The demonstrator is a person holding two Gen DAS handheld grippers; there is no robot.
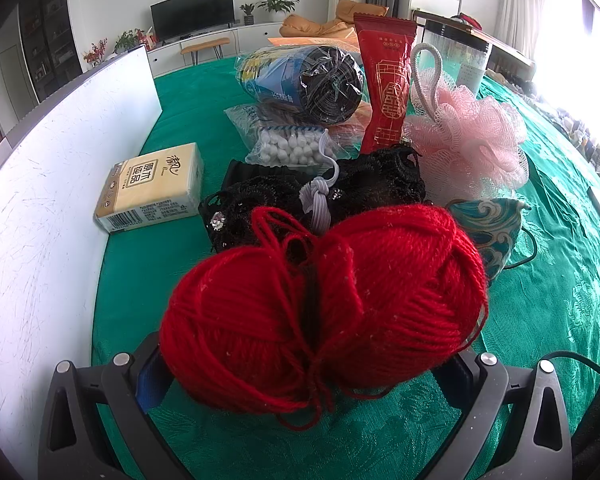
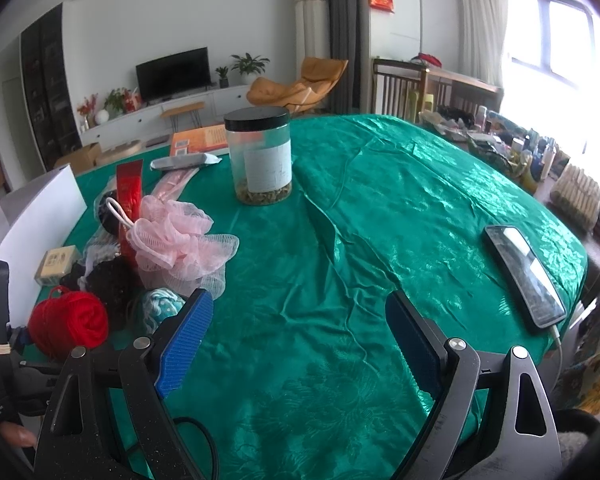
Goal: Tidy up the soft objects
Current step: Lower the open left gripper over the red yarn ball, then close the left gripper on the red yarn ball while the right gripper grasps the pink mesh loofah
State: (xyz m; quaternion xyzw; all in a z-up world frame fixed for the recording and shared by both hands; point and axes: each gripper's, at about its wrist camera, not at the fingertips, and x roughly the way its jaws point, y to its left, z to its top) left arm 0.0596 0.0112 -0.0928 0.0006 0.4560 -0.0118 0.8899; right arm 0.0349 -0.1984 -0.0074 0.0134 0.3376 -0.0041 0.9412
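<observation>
Left wrist view: the left hand-held gripper (image 1: 312,364) is clamped on a red yarn ball (image 1: 324,316), held just above the green-covered desk (image 1: 540,320). A white upright panel (image 1: 48,184) bounds the left side. Directly ahead, a tissue pack (image 1: 152,186), black lace fabric (image 1: 320,196) and a pink mesh sponge (image 1: 468,136) crowd together; bare cloth lies to the right.

Right wrist view: the right hand-held gripper (image 2: 300,344) stands open and empty over open cloth. A lidded jar (image 2: 260,156) stands ahead; a phone (image 2: 524,276) lies near the right edge. The yarn appears far left, a dense, fuzzy wound skein with loose strands.
</observation>
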